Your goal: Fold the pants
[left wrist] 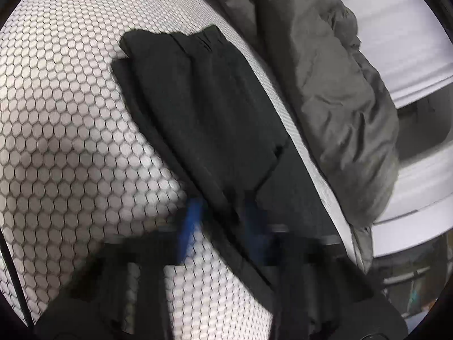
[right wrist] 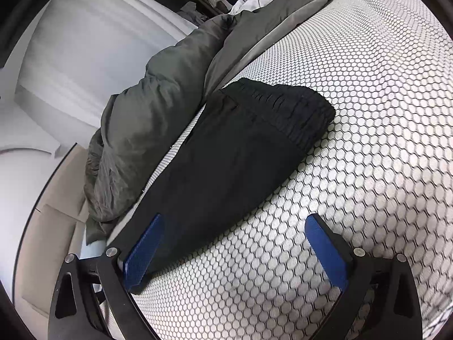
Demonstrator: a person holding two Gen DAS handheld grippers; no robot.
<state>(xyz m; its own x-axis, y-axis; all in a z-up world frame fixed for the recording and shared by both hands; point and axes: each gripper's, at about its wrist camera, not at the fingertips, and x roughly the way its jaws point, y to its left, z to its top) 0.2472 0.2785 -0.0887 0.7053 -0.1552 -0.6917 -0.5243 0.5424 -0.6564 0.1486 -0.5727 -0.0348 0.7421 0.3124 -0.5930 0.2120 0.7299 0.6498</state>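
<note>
The black pants lie on the bed, on its honeycomb-patterned cover, already doubled lengthwise into a long strip that runs along the bed's edge, with the gathered waistband at the far end and a grey duvet bunched just beside them. The step in hand looks like the cross fold: taking the near end and carrying it toward the waistband. The left gripper is blurred, but its blue fingers straddle the near part of the strip and its jaws appear pressed together on the pants' edge, so that end seems pinched. The right gripper stands with its jaws spread wide; one finger lies over the strip's near edge and the other rests over bare cover, and nothing is held. The next move probably calls for the right jaws to close on the other corner of that end, then for both to lift together and lay it evenly over the waistband without dragging the layers apart.
</note>
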